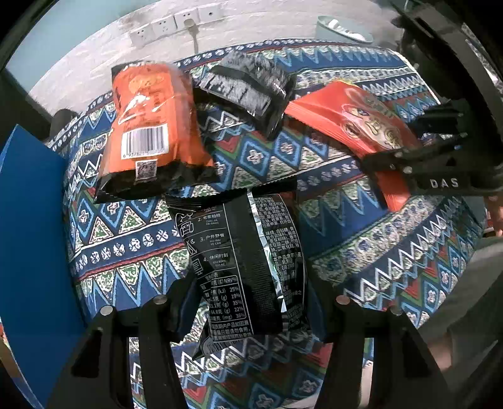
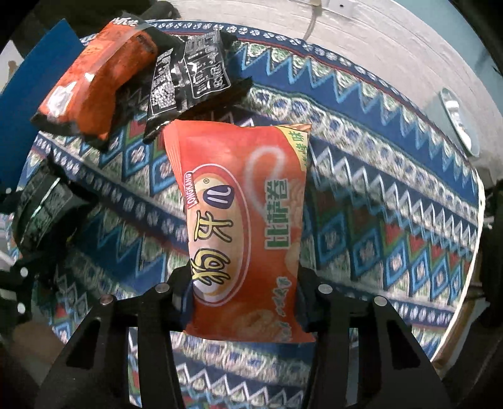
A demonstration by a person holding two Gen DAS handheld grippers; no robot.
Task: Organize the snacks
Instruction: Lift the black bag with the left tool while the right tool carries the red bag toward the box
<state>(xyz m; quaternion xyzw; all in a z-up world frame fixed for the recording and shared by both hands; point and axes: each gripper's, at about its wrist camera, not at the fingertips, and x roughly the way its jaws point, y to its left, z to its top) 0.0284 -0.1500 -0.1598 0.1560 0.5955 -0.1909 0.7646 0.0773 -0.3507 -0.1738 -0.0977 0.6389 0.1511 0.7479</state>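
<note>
Currently mid-sort: left gripper (image 1: pixel 248 302) clamped on black snack pack (image 1: pixel 242 264), lower centre; right gripper (image 2: pixel 245 292) clamped on red Longkang pack (image 2: pixel 242 226), centre frame. Orange pack (image 1: pixel 151 126) and small black pack (image 1: pixel 248 85) upper left on patterned cloth (image 1: pixel 361 239). Next, likely: place held packs beside them, release.

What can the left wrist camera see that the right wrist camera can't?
Only the left wrist view shows the wall sockets and the nutrition table on the black snack bag in the left gripper.

Only the right wrist view shows the printed front of the red snack bag in the right gripper.

Both show the orange bag, small black packet, patterned tablecloth and blue board.
</note>
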